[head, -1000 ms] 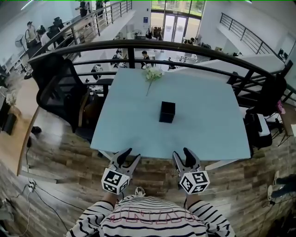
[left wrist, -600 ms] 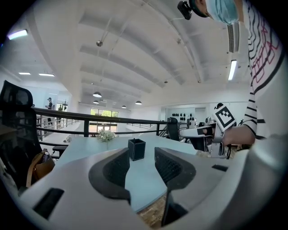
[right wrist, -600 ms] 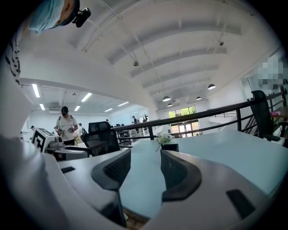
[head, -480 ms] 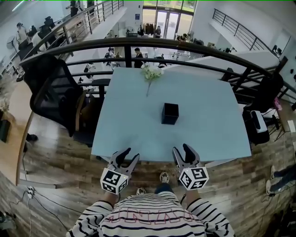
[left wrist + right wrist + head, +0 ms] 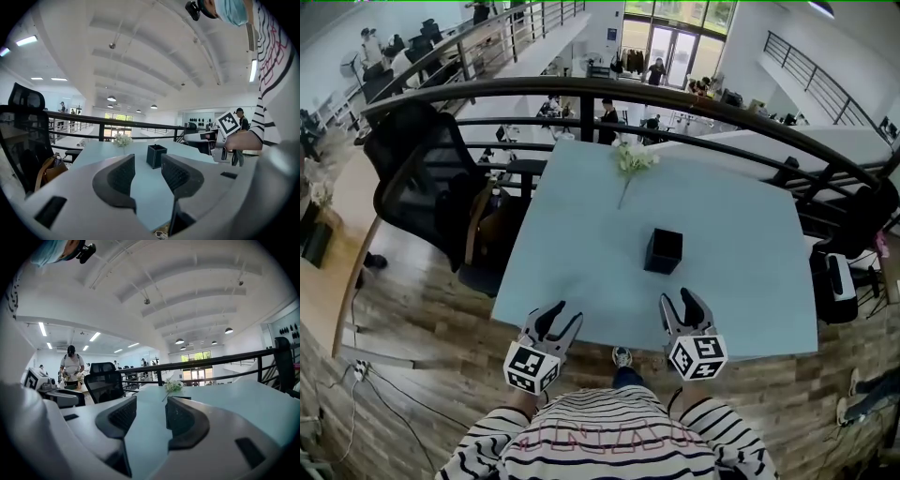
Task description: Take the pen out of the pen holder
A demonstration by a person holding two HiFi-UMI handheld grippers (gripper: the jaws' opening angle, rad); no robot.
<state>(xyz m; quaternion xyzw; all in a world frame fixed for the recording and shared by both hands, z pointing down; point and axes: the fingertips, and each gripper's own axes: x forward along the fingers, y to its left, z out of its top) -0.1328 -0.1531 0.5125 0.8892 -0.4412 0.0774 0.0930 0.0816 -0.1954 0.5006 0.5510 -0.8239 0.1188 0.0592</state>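
Note:
The black square pen holder [image 5: 663, 250] stands upright near the middle of the light blue table [image 5: 581, 253]. No pen shows in it. In the left gripper view the pen holder [image 5: 156, 156] sits straight ahead, beyond the jaws. In the right gripper view only a sliver of the pen holder [image 5: 180, 398] peeks over the right jaw. My left gripper [image 5: 560, 317] and right gripper [image 5: 680, 305] hover at the table's near edge, both open and holding nothing. The gap shows in the left gripper [image 5: 147, 171] and the right gripper [image 5: 151, 413].
A white flower sprig [image 5: 633, 159] lies at the table's far side. A black office chair [image 5: 431, 178] stands left of the table. A dark railing [image 5: 675, 98] runs behind it. A bag [image 5: 839, 286] sits on the wooden floor at right.
The person has stepped closer: the table and holder sit lower and more to the right in view. Both gripper tips now reach the table's near edge. Both stay open.

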